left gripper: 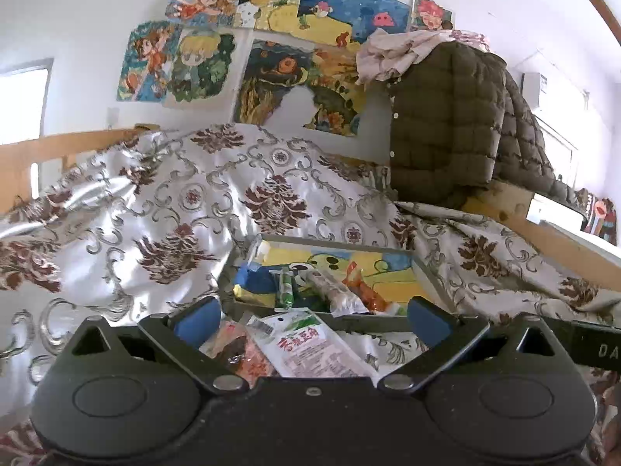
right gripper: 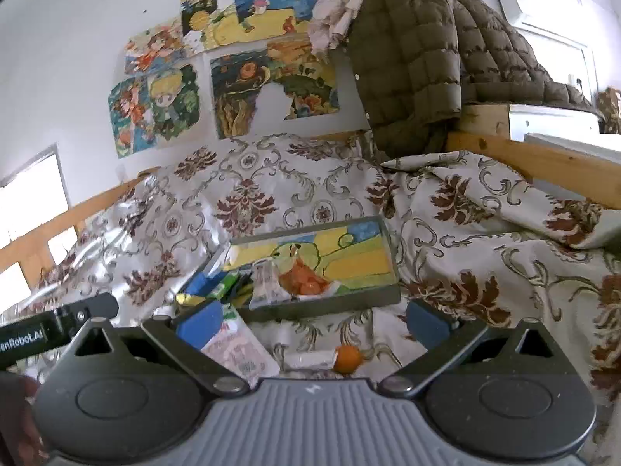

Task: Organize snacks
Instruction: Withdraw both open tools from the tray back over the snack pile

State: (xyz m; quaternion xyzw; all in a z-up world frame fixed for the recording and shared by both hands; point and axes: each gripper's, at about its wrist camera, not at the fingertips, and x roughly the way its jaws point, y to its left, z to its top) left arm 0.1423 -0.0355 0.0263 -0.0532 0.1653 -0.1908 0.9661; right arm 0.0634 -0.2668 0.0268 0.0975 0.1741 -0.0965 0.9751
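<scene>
A tray [right gripper: 322, 303] lay on the bed [right gripper: 465, 233] at twelve o'clock, holding several snack packets [right gripper: 268, 283]. Before it, at six o'clock, lay two more packets [left gripper: 310, 345]. A jacket [left gripper: 446, 124] hung behind at two o'clock.

"enRobot.AI" on the left tool [right gripper: 58, 330] — "DA" on the right tool [left gripper: 582, 343].

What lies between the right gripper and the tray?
A small orange snack and a clear wrapper on the bedspread, short of the tray; right wrist view.
</scene>
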